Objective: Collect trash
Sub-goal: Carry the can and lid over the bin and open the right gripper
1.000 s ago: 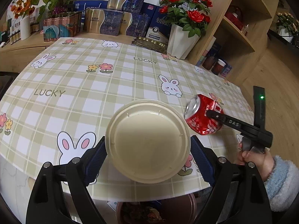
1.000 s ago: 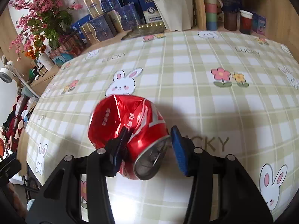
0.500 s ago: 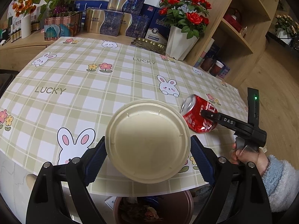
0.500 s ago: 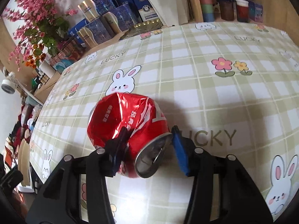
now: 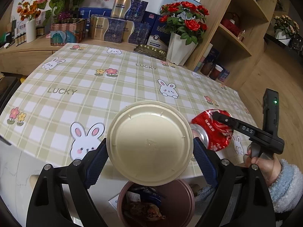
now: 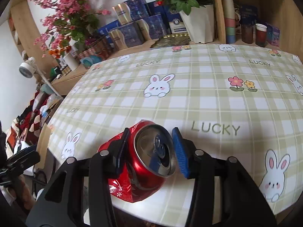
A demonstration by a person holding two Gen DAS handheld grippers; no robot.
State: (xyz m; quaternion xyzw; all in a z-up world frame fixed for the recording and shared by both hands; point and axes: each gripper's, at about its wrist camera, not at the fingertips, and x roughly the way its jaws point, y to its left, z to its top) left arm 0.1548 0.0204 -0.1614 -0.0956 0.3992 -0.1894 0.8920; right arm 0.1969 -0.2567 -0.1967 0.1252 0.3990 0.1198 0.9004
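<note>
The left claw [image 5: 149, 152] is holding a round cream lid [image 5: 150, 144] tight between its blue pads, right out over the near edge of the worktop [image 5: 79, 83]. Just below it, a brown bin [image 5: 178, 200] is sitting on the floor with its mouth open and some trash inside. The right claw [image 6: 151, 151] is squeezing a crushed red can [image 6: 144, 162], with one pad pressing into the dented left side and the other touching the silver top rim. The can is hanging in the air just right of the lid, near the worktop's near edge. Its open top is facing the right wrist camera, and its red body is bent and crumpled. The worktop is wearing a green and white check cloth with bunnies, flowers and the word LUCKY, and its wide middle is lying bare. At the far side, a white pot of red roses [image 5: 181, 26], blue and gold boxes [image 5: 121, 26] and wooden shelves [image 5: 238, 19] are standing
</note>
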